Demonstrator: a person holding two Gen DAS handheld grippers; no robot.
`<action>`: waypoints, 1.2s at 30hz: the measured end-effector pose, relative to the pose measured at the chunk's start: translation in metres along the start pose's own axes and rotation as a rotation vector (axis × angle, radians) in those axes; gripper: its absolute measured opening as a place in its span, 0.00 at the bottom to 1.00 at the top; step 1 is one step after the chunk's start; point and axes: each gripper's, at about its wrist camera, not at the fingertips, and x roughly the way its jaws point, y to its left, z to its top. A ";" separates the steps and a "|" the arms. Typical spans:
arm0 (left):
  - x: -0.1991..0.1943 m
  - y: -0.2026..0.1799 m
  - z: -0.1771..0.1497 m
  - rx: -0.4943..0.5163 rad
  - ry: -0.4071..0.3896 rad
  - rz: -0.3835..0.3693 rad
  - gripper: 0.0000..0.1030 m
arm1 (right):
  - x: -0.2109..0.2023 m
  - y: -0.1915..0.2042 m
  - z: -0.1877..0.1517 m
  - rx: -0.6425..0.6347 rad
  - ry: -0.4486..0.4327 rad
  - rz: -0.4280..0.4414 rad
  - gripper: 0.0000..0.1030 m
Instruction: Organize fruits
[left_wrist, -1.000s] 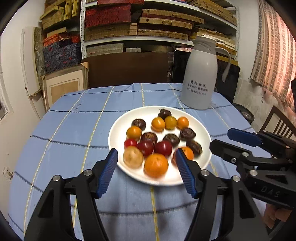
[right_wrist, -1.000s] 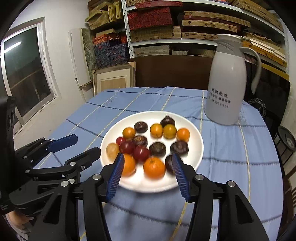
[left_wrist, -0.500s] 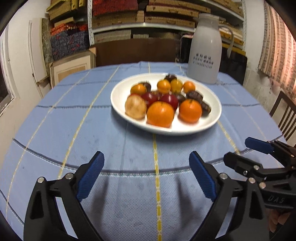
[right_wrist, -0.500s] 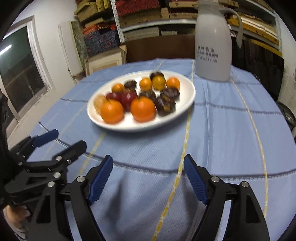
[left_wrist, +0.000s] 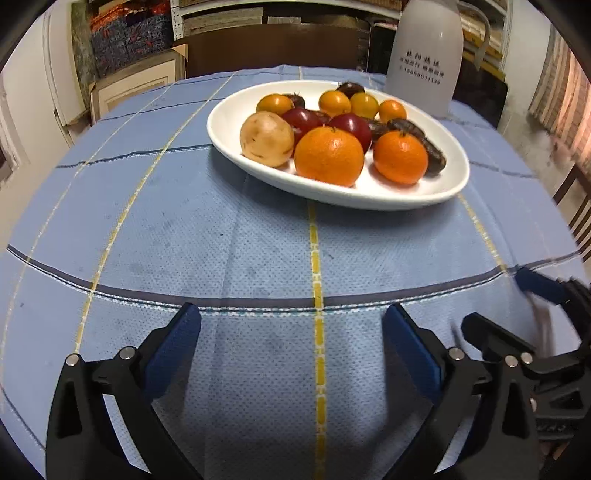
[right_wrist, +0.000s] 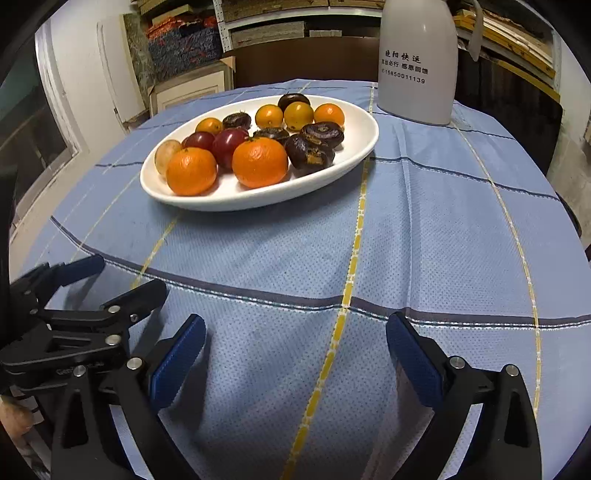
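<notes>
A: How far along was the fruit sorting?

B: By my reading, either barely begun or already wrapped up. All the fruits (left_wrist: 328, 155) sat together on the white plate (left_wrist: 454, 184), oranges at the near rim, red and dark ones behind, small yellow-orange ones at the back. None lay on the blue cloth (left_wrist: 221, 240), and I saw no second dish to sort into.

A: And the tools?

B: The left hand-held gripper (left_wrist: 291, 347) had just been opening and stood wide with only cloth between its jaws. The right hand-held gripper (right_wrist: 295, 354) was the same, spread wide and empty. Both sat low over the bench, well short of the plate.

A: Room to move?

B: Plenty of bare cloth in front of the plate. The two hand-held grippers sat near each other side by side, so they could clash. A tall white flask (right_wrist: 417, 62) stood just behind the plate on the right, and the bench edge fell away at both sides.
</notes>
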 end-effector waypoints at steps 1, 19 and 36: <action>0.001 -0.001 0.000 0.003 0.000 0.004 0.96 | 0.000 0.000 -0.001 -0.003 0.000 -0.002 0.97; 0.001 0.001 0.001 0.000 0.002 0.001 0.96 | 0.000 0.000 -0.001 -0.016 0.004 -0.002 0.97; -0.012 0.004 0.005 -0.008 -0.071 0.048 0.96 | 0.000 0.003 0.001 -0.027 0.007 -0.019 0.97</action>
